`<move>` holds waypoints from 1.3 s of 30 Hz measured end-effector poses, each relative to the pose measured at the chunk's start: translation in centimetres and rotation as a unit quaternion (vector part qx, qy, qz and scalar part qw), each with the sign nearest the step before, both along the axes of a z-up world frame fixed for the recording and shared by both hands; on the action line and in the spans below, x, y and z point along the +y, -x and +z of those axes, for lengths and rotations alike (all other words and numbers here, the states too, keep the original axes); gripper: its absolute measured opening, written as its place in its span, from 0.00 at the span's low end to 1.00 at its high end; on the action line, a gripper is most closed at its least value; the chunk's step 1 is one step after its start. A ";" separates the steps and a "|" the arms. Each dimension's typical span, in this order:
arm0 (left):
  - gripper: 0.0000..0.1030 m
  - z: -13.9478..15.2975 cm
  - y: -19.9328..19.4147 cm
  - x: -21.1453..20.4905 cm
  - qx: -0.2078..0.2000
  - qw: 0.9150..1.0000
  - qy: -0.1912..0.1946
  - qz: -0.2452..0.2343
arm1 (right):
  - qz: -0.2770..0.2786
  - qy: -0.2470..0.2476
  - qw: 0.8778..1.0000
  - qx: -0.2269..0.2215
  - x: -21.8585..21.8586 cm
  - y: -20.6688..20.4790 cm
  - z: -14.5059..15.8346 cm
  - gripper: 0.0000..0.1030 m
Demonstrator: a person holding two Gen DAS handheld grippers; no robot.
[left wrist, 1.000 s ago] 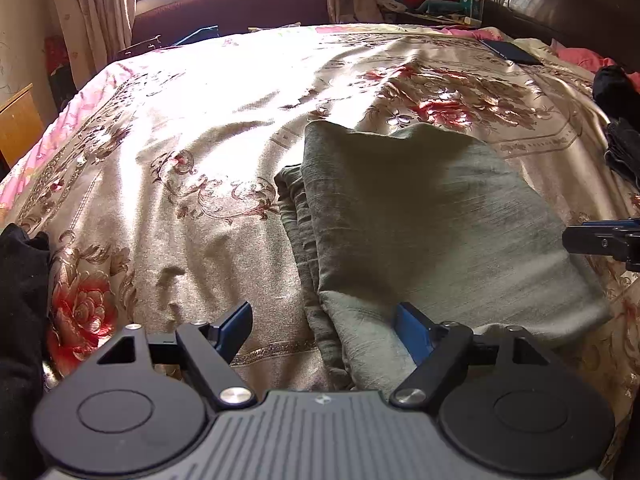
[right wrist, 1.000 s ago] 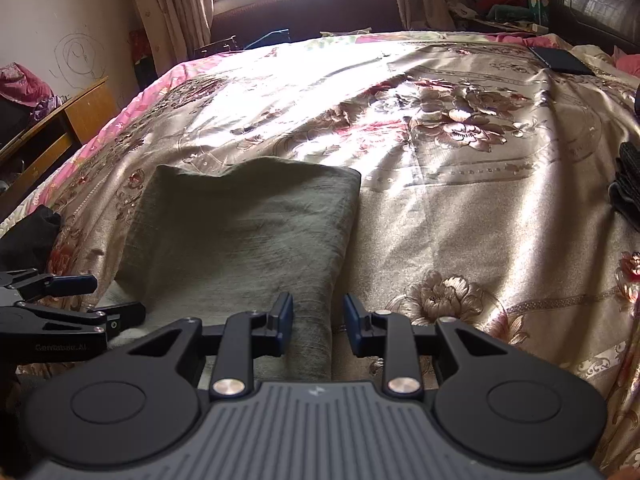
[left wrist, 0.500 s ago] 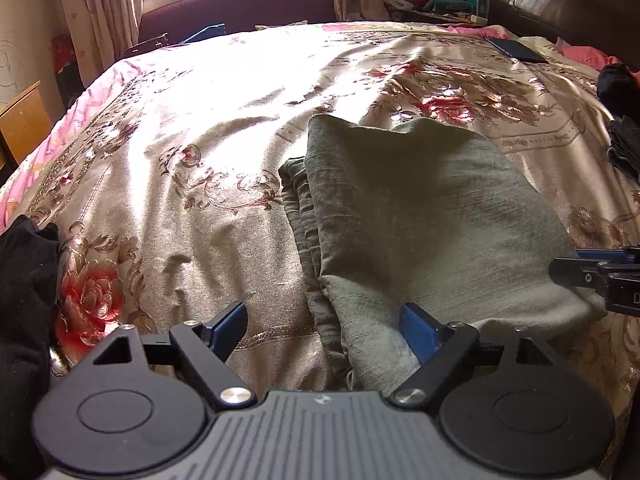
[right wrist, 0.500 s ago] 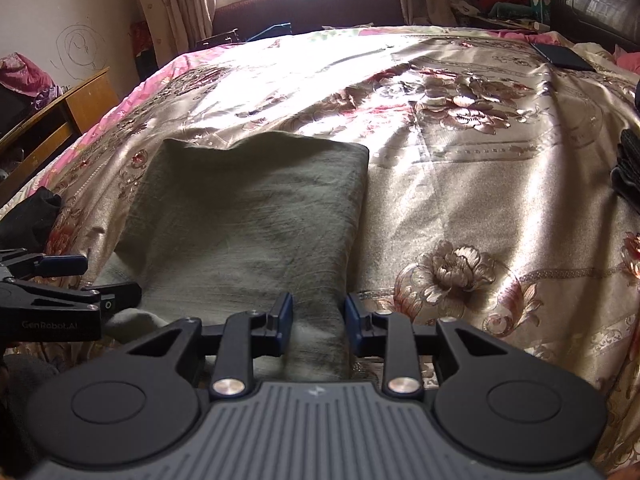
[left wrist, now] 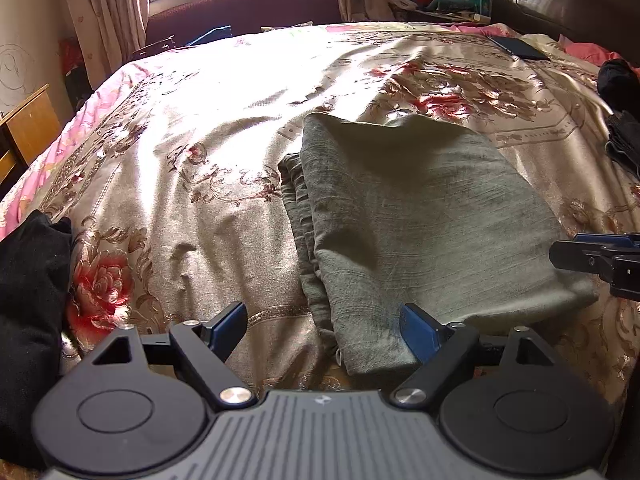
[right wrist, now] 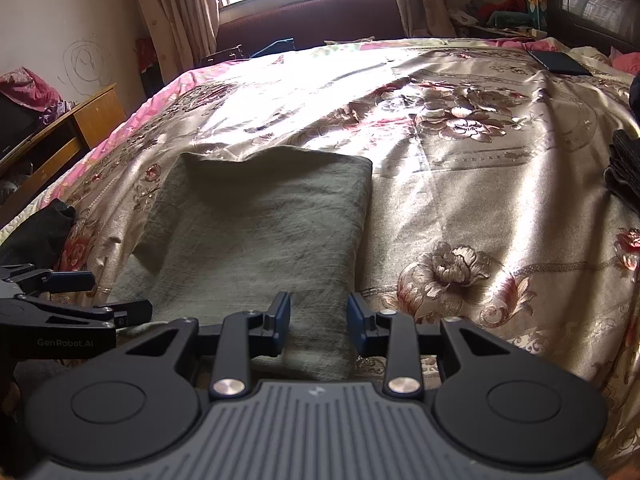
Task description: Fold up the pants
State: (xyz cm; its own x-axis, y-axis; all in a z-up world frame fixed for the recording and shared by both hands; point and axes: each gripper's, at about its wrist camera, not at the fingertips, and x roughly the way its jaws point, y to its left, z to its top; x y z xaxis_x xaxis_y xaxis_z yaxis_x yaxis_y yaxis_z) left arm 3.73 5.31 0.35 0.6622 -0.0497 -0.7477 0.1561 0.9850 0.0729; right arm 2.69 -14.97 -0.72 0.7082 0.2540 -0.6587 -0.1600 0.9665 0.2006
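Observation:
The olive-green pants (left wrist: pixel 416 216) lie folded into a thick rectangle on the floral bedspread (left wrist: pixel 192 148); they also show in the right wrist view (right wrist: pixel 260 236). My left gripper (left wrist: pixel 324 332) is open wide and empty, its jaws straddling the near left corner of the pants. My right gripper (right wrist: pixel 316 318) is partly open and empty, its jaws straddling the near right edge of the pants. Each gripper shows in the other's view, the right one (left wrist: pixel 600 260) and the left one (right wrist: pixel 80 300).
A black garment (left wrist: pixel 28 300) lies at the bed's near left edge. Dark clothes (left wrist: pixel 624 140) are stacked at the right edge. A dark phone (right wrist: pixel 560 63) lies at the far right near the headboard (left wrist: pixel 568 0). A wooden desk (right wrist: pixel 60 136) stands left of the bed.
Both grippers have pulled back slightly toward the near edge of the bed. My right gripper's jaws have opened wider. The pants have not moved.

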 end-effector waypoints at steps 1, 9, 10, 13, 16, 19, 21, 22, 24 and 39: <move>0.93 -0.1 0.0 0.0 0.001 1.000 0.000 0.001 | 0.001 0.000 1.000 0.000 0.0 0.0 0.0 0.33; 0.93 -0.5 0.0 -0.4 0.005 1.000 -0.005 0.003 | -0.001 0.004 1.000 -0.002 0.2 0.4 -0.5 0.34; 0.93 -0.5 0.0 -0.3 0.004 1.000 -0.005 0.004 | -0.003 0.005 1.000 -0.002 0.2 0.5 -0.6 0.34; 0.94 -0.6 0.1 -0.3 0.002 1.000 -0.004 0.005 | -0.005 0.004 1.000 0.000 -0.1 0.6 -0.7 0.34; 0.94 -0.6 0.1 -0.2 0.001 1.000 -0.002 0.008 | -0.009 -0.001 1.000 0.005 -0.3 0.7 -1.0 0.34; 0.94 -0.6 0.2 -0.2 -0.002 1.000 -0.002 0.009 | -0.013 -0.007 1.000 0.007 -0.4 0.8 -1.2 0.34; 0.98 -0.7 0.2 -0.3 -0.002 1.000 -0.006 0.012 | -0.012 -0.004 1.000 0.007 -0.3 0.9 -1.2 0.34; 0.99 -0.7 0.2 -0.4 -0.002 1.000 -0.012 0.015 | -0.013 -0.003 1.000 0.006 -0.3 0.9 -1.2 0.34; 1.00 -0.8 0.2 -0.5 -0.003 1.000 -0.021 0.017 | -0.014 -0.005 1.000 0.005 -0.3 0.9 -1.2 0.34; 1.00 -0.8 0.4 -0.6 -0.008 1.000 -0.025 0.017 | -0.017 -0.014 1.000 0.007 -0.5 1.0 -1.5 0.34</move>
